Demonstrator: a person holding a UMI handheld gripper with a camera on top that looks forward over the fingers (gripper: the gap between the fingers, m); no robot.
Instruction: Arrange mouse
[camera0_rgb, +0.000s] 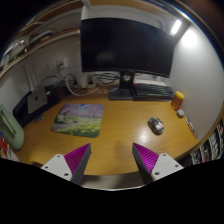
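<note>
A dark computer mouse (156, 125) lies on the wooden desk (115, 125), to the right and beyond my fingers. A colourful mouse mat (79, 118) lies on the desk to the left, well apart from the mouse. My gripper (112, 160) is held above the desk's near part, its two fingers spread wide with nothing between them. The pink pad of the left finger (75, 158) and of the right finger (149, 157) both show.
A large dark monitor (125, 45) stands at the back of the desk on a stand, with a keyboard (150, 88) by it. An orange object (178, 99) stands at the right. Cables and a power strip (80, 80) lie at the back left.
</note>
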